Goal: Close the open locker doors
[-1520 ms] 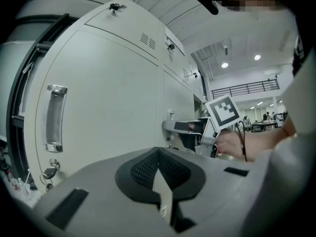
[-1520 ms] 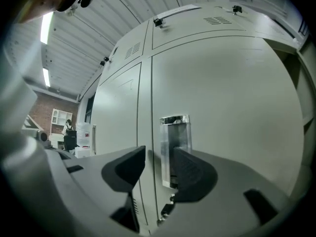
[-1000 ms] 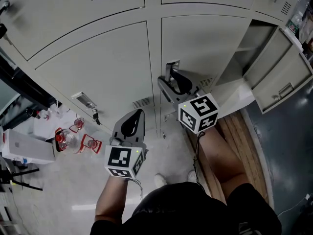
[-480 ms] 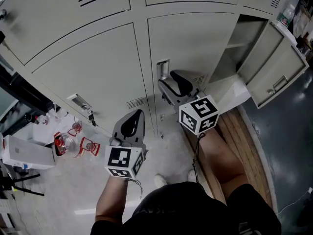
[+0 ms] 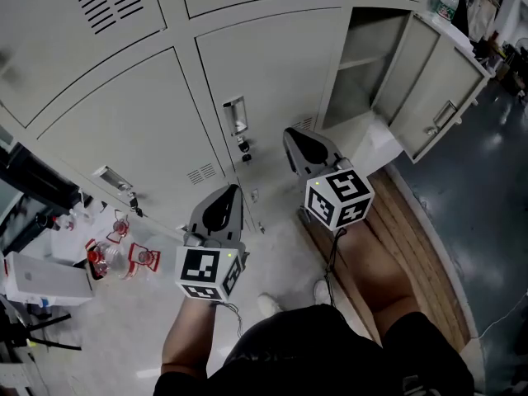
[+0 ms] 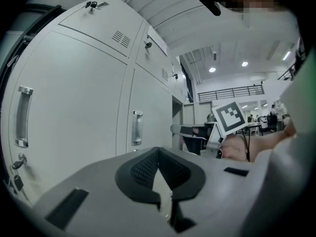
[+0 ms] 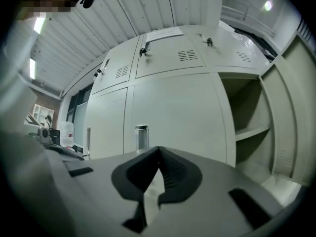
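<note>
The open locker is at the upper right, its door swung wide to the right. My right gripper points level at the closed door beside it, right of that door's handle. Its jaws have just been closing and are now shut with nothing between them. In the right gripper view the right gripper faces the handle, with the open compartment and its shelf to the right. My left gripper is shut and empty, lower left of the right one. The left gripper faces closed doors.
Red-capped bottles and a white box lie on the floor at the left. A wooden board runs along the floor under the open locker. Keys hang below the middle door's handle. The person's legs fill the bottom.
Both grippers have shifted right along the locker fronts. The right gripper has come off the middle door's handle, which now lies to its left, and the open locker shows more fully.
</note>
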The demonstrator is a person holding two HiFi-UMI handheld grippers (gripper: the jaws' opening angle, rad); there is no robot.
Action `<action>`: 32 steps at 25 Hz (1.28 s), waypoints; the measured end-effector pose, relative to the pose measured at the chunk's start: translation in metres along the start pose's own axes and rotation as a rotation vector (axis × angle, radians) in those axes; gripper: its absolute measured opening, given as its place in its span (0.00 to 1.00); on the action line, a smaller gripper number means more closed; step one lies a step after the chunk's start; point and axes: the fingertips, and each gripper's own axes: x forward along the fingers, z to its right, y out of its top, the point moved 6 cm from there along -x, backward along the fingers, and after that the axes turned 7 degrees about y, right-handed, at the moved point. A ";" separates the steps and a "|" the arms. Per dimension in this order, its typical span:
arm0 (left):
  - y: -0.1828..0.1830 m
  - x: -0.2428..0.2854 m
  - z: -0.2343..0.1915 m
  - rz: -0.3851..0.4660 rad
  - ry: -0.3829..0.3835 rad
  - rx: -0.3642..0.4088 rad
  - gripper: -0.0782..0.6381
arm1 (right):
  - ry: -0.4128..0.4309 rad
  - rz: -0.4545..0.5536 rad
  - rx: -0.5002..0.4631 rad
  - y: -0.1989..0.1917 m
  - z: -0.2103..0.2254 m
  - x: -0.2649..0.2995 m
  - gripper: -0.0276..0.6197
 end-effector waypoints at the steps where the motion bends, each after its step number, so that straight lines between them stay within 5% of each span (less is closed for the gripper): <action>1: 0.001 0.001 0.007 0.002 -0.012 0.002 0.12 | -0.014 0.003 0.002 0.001 0.004 -0.009 0.05; 19: 0.017 0.042 0.179 0.015 -0.341 0.054 0.12 | -0.323 0.024 0.000 0.016 0.089 -0.209 0.04; 32: 0.025 0.082 0.292 0.029 -0.406 0.059 0.12 | -0.397 0.022 0.027 0.022 0.173 -0.307 0.04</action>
